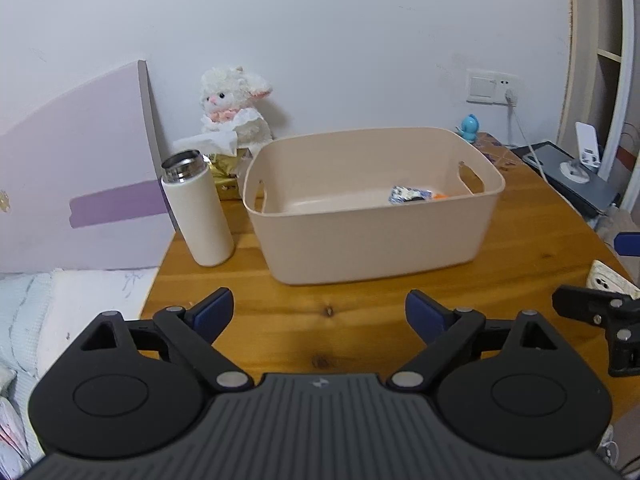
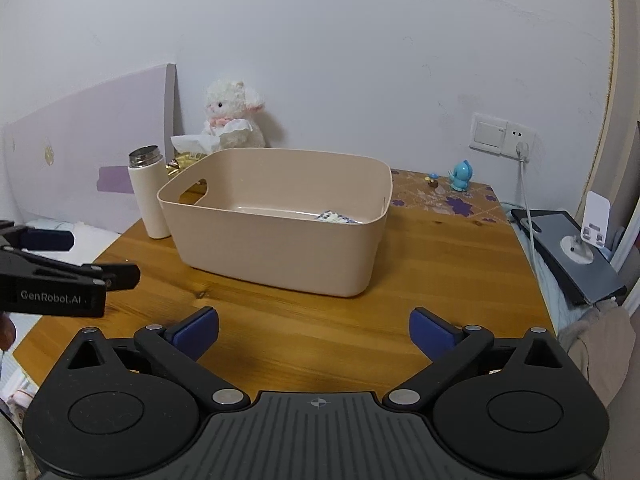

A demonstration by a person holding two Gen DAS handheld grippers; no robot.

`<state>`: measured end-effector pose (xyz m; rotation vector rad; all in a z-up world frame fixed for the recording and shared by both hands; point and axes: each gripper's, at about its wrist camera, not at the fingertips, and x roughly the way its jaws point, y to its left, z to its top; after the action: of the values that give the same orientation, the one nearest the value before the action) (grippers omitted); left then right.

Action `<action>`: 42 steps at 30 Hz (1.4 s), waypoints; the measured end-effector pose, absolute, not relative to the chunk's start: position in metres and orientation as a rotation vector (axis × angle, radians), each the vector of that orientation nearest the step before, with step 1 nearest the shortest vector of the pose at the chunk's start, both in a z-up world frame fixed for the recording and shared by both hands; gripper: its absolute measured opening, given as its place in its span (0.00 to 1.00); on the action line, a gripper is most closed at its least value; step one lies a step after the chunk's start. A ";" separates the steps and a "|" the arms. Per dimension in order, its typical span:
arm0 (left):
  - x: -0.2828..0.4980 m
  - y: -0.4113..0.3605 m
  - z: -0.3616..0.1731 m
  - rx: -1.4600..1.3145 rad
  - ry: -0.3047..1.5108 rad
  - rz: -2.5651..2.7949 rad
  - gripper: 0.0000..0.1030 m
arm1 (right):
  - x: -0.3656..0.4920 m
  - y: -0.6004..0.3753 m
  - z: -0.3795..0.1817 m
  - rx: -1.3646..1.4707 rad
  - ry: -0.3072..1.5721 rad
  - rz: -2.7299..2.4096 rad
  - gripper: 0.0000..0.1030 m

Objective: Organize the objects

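A beige plastic basket [image 1: 372, 248] [image 2: 272, 256] with cut-out handles stands in the middle of the wooden table [image 1: 320, 320]. Inside it lie a small blue-and-white packet [image 1: 408, 194] [image 2: 334, 217] and something orange [image 1: 440, 197]. A white flask [image 1: 198, 216] [image 2: 148, 200] with an uncapped steel mouth stands upright just left of the basket. My left gripper [image 1: 318, 310] hovers over the table in front of the basket, jaws wide apart, nothing between them. My right gripper [image 2: 314, 328] is beside it to the right, also open and empty.
A white plush lamb [image 1: 236, 108] and a gold tissue box [image 1: 224, 164] sit behind the flask against the wall. A blue figurine [image 2: 461, 176] stands at the back right. A dark tablet [image 2: 572, 256] with a cable lies off the right edge. A bed [image 1: 80, 300] lies left.
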<state>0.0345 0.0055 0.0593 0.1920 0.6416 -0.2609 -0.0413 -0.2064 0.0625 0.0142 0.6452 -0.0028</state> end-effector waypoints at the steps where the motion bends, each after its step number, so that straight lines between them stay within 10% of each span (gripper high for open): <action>1: 0.030 0.006 0.059 0.190 0.643 -0.260 0.91 | -0.044 -0.206 0.062 0.012 0.643 -0.007 1.00; 42: -0.038 0.026 0.071 0.108 0.648 -0.309 0.92 | -0.089 -0.200 0.066 0.028 0.661 -0.023 1.00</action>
<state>-0.0383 0.0257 0.0710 0.1081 0.6478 -0.3091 -0.0894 -0.1998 0.0659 0.0284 0.6608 -0.0227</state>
